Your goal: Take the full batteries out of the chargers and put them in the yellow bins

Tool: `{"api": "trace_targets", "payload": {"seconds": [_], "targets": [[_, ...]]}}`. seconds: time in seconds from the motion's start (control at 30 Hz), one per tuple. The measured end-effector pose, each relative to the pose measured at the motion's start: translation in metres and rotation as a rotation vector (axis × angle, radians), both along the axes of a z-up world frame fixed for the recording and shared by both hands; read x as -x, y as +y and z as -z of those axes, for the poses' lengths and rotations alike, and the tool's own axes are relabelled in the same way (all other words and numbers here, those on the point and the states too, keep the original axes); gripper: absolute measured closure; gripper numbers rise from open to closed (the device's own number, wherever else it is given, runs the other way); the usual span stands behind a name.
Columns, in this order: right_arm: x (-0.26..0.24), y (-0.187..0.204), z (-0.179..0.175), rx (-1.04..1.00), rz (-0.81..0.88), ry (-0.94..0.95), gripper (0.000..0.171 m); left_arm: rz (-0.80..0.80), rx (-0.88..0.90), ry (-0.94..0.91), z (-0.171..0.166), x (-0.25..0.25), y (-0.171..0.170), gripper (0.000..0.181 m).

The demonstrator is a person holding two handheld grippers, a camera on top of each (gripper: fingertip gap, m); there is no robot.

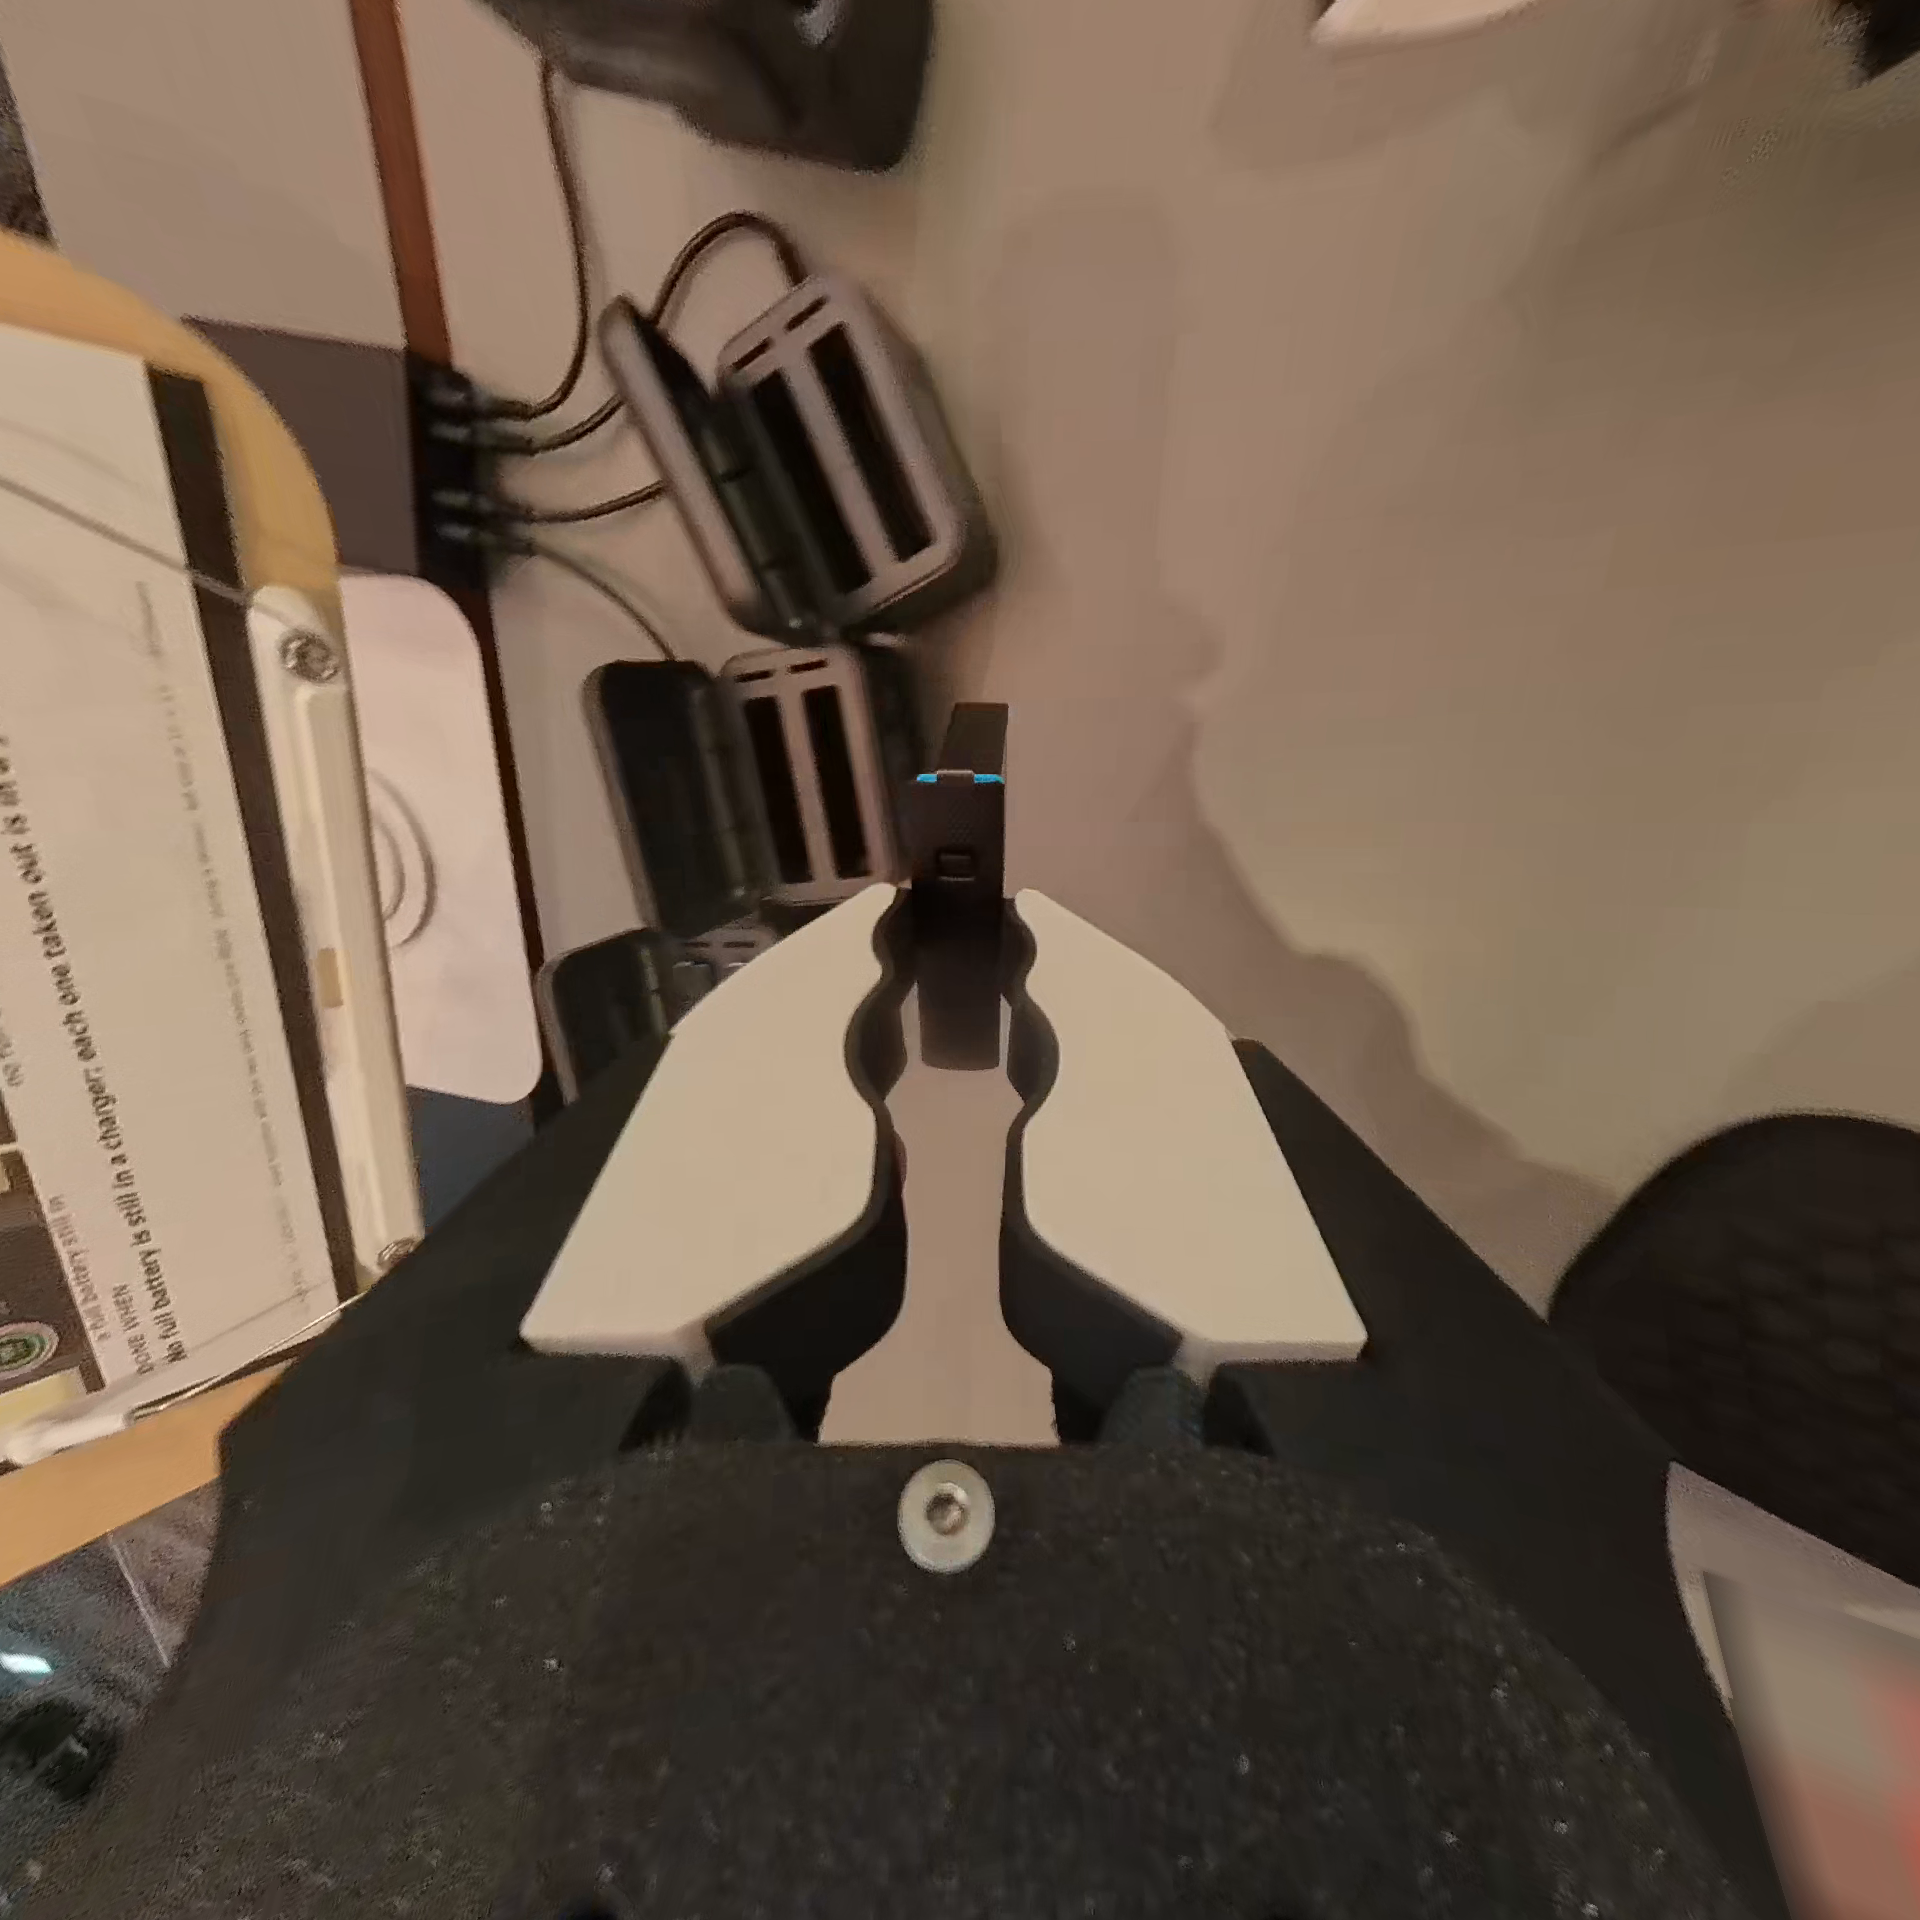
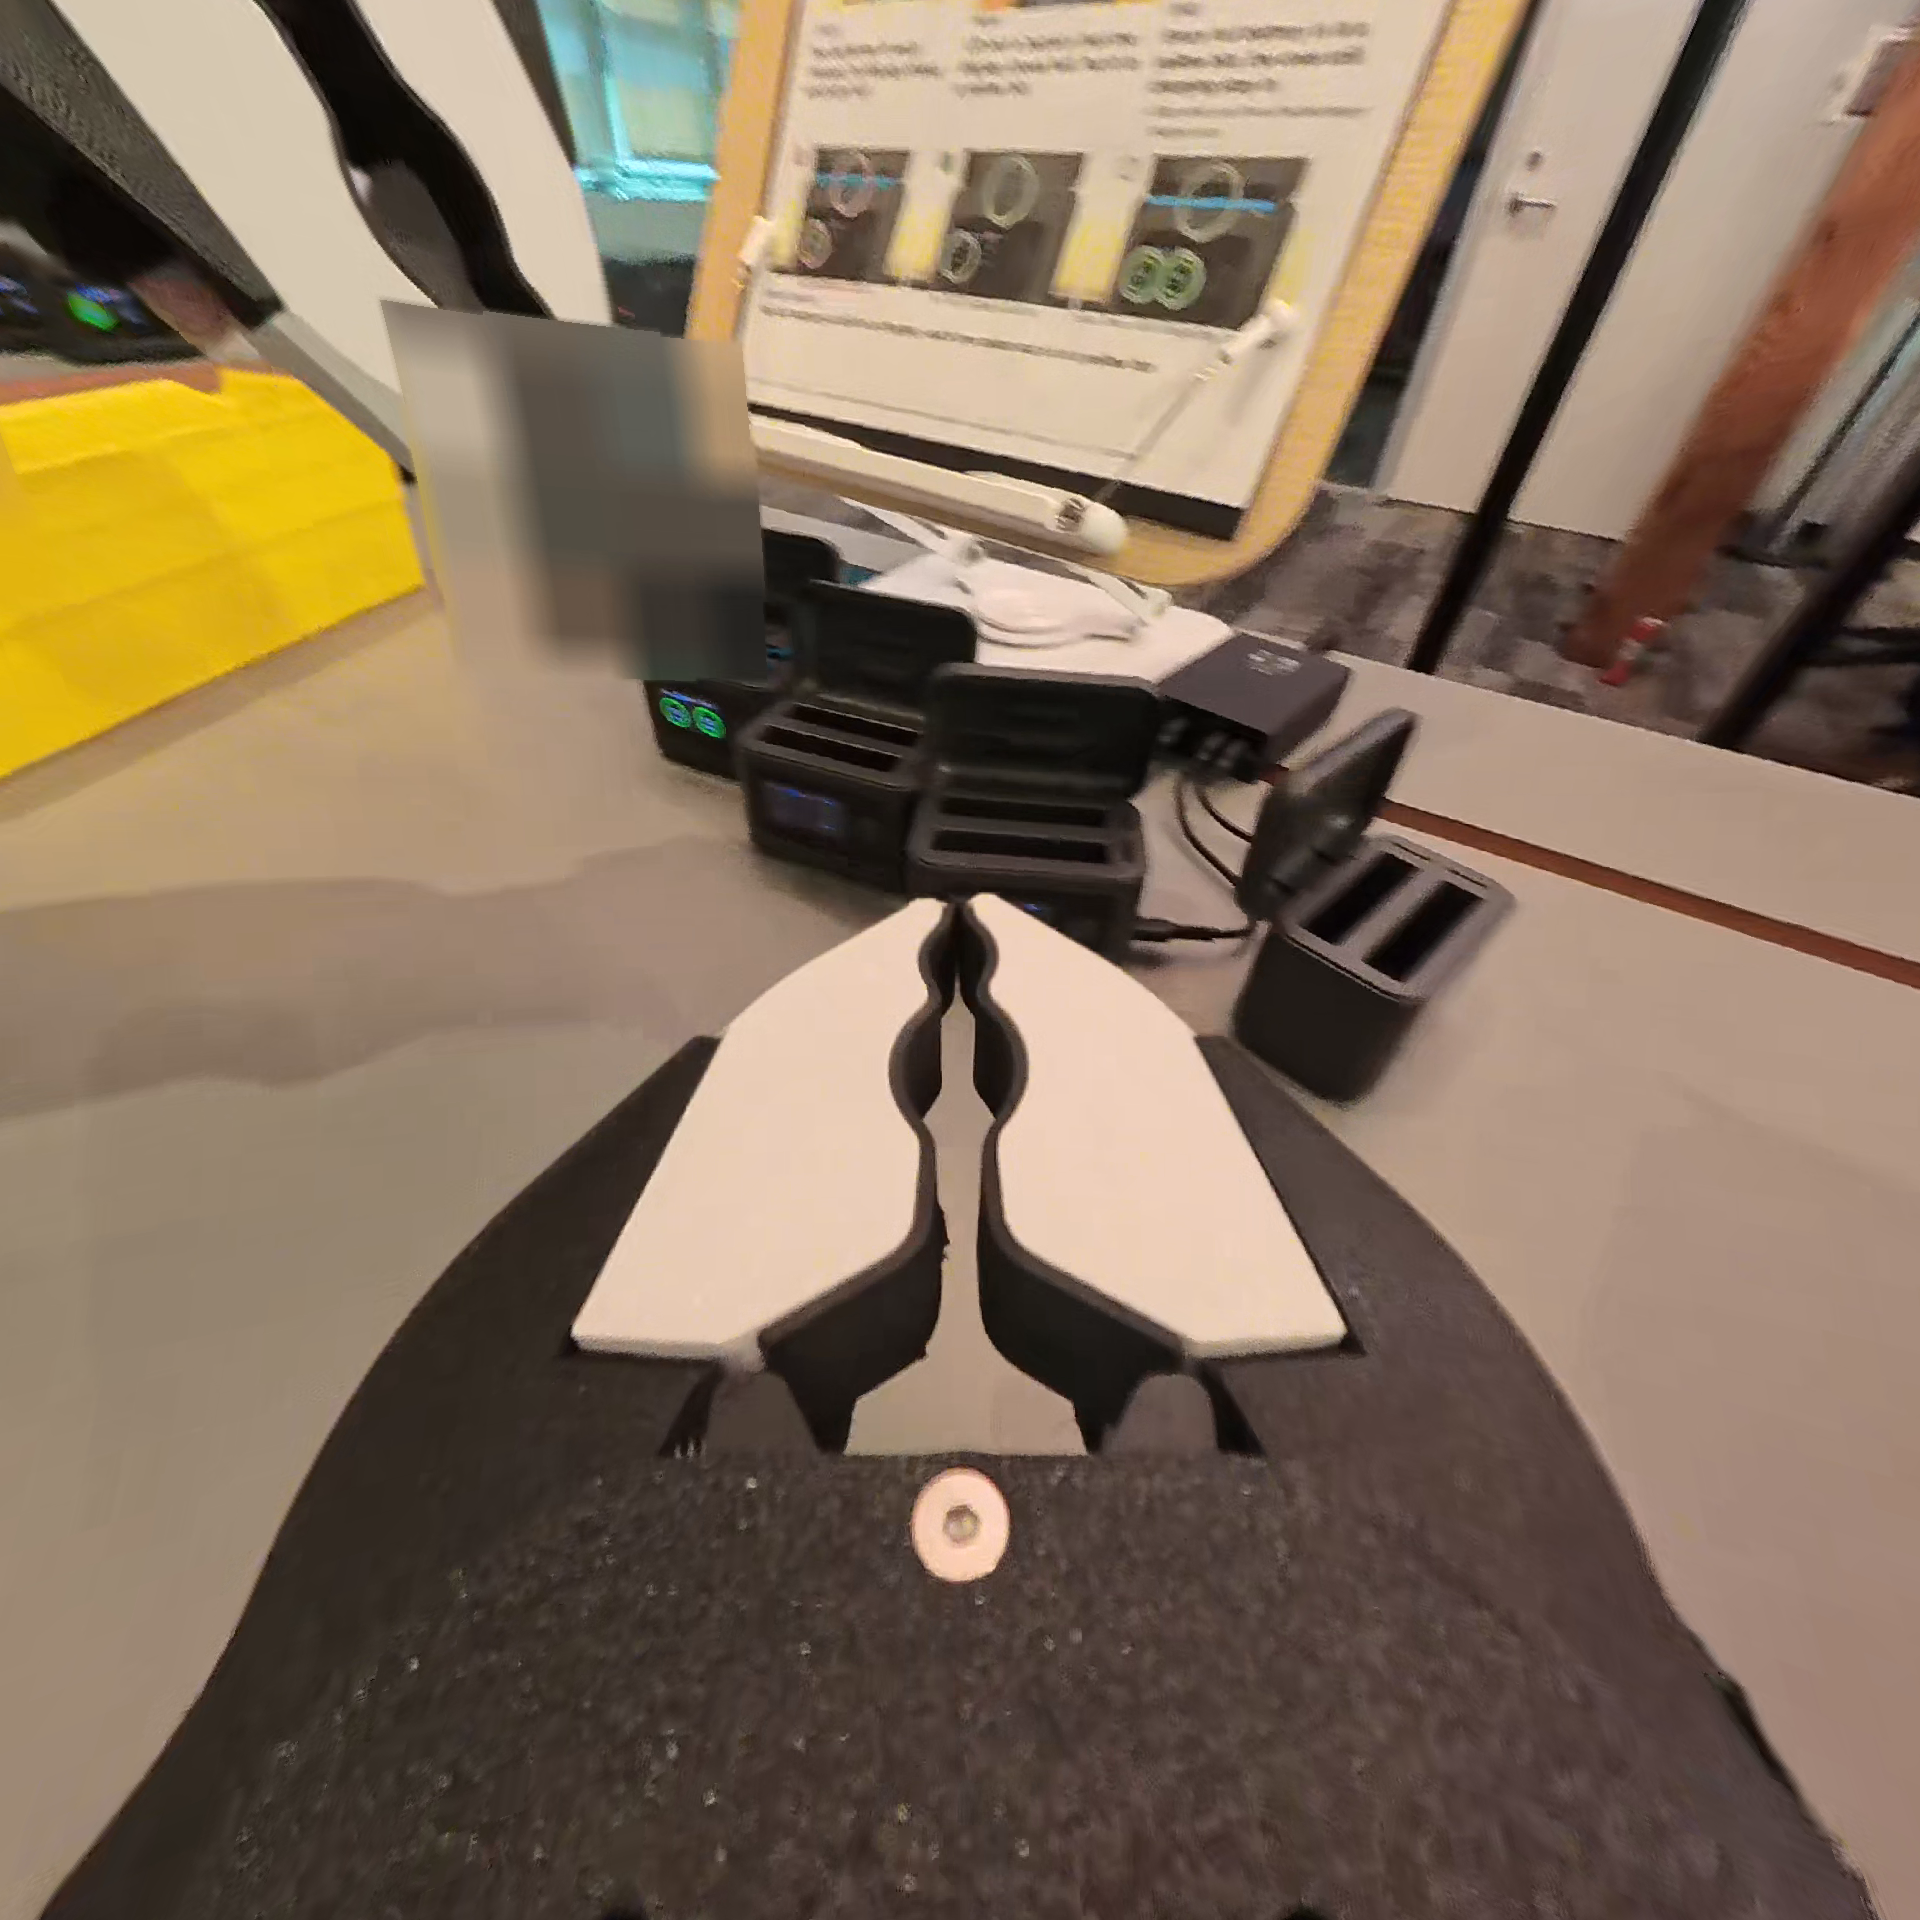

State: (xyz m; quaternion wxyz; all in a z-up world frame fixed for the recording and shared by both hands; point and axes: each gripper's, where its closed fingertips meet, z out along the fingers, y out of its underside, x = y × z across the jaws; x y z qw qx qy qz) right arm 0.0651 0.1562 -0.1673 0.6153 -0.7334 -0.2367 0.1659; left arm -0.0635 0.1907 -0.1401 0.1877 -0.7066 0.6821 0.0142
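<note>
In the left wrist view my left gripper is shut on a black battery with a blue stripe, held in the air beside the chargers. Two open grey chargers show empty slots; a third is partly hidden behind the fingers. In the right wrist view my right gripper is shut and empty, low over the table in front of several open black chargers. One charger shows green lights. A yellow bin sits at the far left.
A dark power hub with cables feeds the chargers. A wood-framed instruction board stands behind them and also shows in the left wrist view. A white finger of the other gripper fills the upper left. A dark chair is at the right.
</note>
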Motion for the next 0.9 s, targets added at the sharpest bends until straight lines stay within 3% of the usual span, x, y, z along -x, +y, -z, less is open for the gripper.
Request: {"api": "trace_targets", "payload": {"seconds": [0.37, 0.67, 0.9], "targets": [[-0.077, 0.003, 0.0, 0.016, 0.218, 0.052, 0.171, -0.106, 0.057, 0.049, 0.03, -0.003, 0.057, 0.165], [-0.083, 0.004, 0.002, 0.018, 0.232, 0.048, 0.171, -0.175, 0.156, 0.063, 0.061, 0.004, 0.066, 0.166], [-0.079, 0.003, 0.001, 0.013, 0.215, 0.043, 0.171, -0.183, 0.196, 0.028, 0.063, -0.001, 0.065, 0.166]]}}
